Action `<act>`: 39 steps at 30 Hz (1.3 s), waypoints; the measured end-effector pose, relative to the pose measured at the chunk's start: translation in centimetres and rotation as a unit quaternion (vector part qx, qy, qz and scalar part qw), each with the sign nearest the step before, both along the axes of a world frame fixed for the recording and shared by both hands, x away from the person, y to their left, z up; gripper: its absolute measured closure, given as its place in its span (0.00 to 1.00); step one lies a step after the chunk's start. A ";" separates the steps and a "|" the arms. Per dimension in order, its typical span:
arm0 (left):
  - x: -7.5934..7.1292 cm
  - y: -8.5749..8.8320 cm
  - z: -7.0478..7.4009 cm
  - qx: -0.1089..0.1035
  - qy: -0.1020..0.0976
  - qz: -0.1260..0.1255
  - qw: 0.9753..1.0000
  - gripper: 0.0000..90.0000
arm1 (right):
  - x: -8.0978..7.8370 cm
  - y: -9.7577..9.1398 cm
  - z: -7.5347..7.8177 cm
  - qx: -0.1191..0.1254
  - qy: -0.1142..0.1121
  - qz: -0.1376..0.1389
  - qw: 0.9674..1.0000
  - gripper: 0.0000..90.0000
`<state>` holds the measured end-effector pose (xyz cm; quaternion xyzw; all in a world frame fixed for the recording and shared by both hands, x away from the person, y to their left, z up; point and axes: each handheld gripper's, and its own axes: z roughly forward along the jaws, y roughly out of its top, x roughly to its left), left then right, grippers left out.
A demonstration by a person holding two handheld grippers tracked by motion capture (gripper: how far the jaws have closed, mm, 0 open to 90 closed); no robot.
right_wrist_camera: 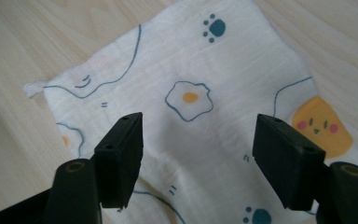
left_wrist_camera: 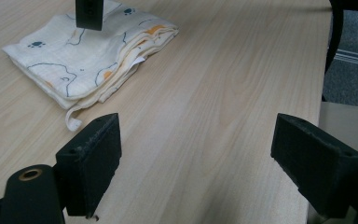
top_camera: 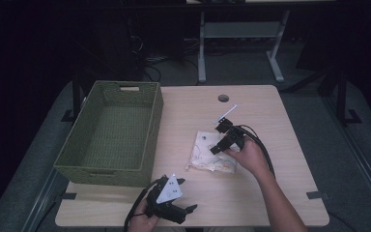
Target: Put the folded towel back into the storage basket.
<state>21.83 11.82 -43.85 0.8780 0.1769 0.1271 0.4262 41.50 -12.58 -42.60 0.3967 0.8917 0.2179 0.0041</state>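
Folded cloth [top_camera: 211, 152] lay flat mid-counter [top_camera: 270, 193], right of basket [top_camera: 111, 133]. Looked light, soft, limp; best pinched at layered edge. Right hand-held gripper [right_wrist_camera: 198, 154] hovered over cloth, jaws apart, empty. Left hand-held gripper [left_wrist_camera: 212, 168] wide open, empty.
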 end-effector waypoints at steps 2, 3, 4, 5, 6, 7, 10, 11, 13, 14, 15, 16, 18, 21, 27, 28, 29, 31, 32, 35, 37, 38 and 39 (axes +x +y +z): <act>0.0 0.0 0.0 0.000 0.000 0.000 1.000 0.18 | 0.1 0.1 -0.2 0.001 0.004 -0.005 1.000 0.39; 0.0 0.0 0.0 -0.001 0.000 0.000 1.000 0.18 | 0.1 0.2 -0.2 0.001 0.005 -0.008 1.000 0.39; 0.0 0.0 0.0 -0.001 0.000 0.000 1.000 0.18 | 0.2 0.2 -0.2 0.002 0.007 -0.010 1.000 0.39; 0.0 0.0 0.0 0.000 0.000 0.000 1.000 0.18 | 0.2 0.3 -0.3 0.002 0.009 -0.014 1.000 0.40; 0.0 0.0 0.0 0.000 0.000 0.000 1.000 0.18 | 0.2 0.3 -0.4 0.002 0.009 -0.015 1.000 0.40; 0.0 0.0 0.0 0.000 0.000 0.000 1.000 0.18 | 0.2 0.3 -0.4 0.003 0.011 -0.016 1.000 0.41; 0.0 0.0 0.0 0.000 0.000 0.000 1.000 0.18 | 0.3 0.4 -0.5 0.003 0.013 -0.024 1.000 0.41; 0.0 0.0 0.0 0.000 0.000 0.000 1.000 0.18 | 0.4 0.4 -0.6 0.002 0.013 -0.024 1.000 0.41; 0.0 0.0 0.0 -0.001 0.000 0.000 1.000 0.18 | 0.4 0.5 -0.7 -0.002 0.014 -0.025 1.000 0.42; 0.0 0.0 0.0 -0.001 0.000 0.000 1.000 0.18 | 0.4 0.6 -0.8 -0.004 0.015 -0.026 1.000 0.42; 0.0 0.0 0.0 -0.001 0.000 0.000 1.000 0.18 | 0.4 0.6 -0.8 -0.004 0.015 -0.026 1.000 0.42; 0.0 0.0 0.0 -0.001 0.000 0.000 1.000 0.18 | 0.4 0.7 -1.0 -0.006 0.016 -0.028 0.999 0.43; 0.0 0.0 0.0 -0.001 0.000 0.000 1.000 0.18 | 0.5 0.8 -1.1 -0.012 0.013 -0.030 0.999 0.44; 0.0 0.0 0.0 -0.001 0.000 0.000 1.000 0.18 | 0.4 1.0 -1.4 -0.023 0.011 -0.031 0.999 0.45; 0.0 0.0 0.0 0.000 0.000 -0.001 1.000 0.18 | 0.2 1.7 -1.5 -0.053 -0.004 -0.025 0.998 0.48; 0.0 0.0 0.0 0.000 0.000 -0.001 1.000 0.18 | 0.1 1.8 -1.6 -0.057 -0.007 -0.024 0.998 0.48; 0.0 0.0 0.0 0.000 0.000 -0.001 1.000 0.18 | 0.1 1.9 -1.6 -0.062 -0.010 -0.024 0.998 0.49; 0.0 0.0 0.0 0.001 0.000 -0.002 1.000 0.18 | 0.0 2.1 -1.6 -0.072 -0.013 -0.022 0.997 0.50; 0.0 -0.1 0.0 0.001 0.000 -0.002 1.000 0.18 | 0.0 2.2 -1.6 -0.076 -0.015 -0.022 0.997 0.50; 0.0 -0.1 -0.1 0.001 0.000 -0.003 1.000 0.18 | 0.0 2.4 -1.5 -0.083 -0.009 -0.021 0.996 0.52; 0.0 -0.1 -0.1 0.001 0.001 -0.002 1.000 0.18 | 0.1 2.5 -1.5 -0.086 -0.008 -0.018 0.996 0.56; 0.0 -0.1 -0.1 0.001 0.001 -0.003 1.000 0.18 | 0.1 2.5 -1.5 -0.088 -0.007 -0.018 0.996 0.59; 0.0 -0.1 -0.1 0.000 0.001 -0.003 1.000 0.18 | 0.2 2.5 -1.4 -0.088 -0.004 -0.016 0.996 0.62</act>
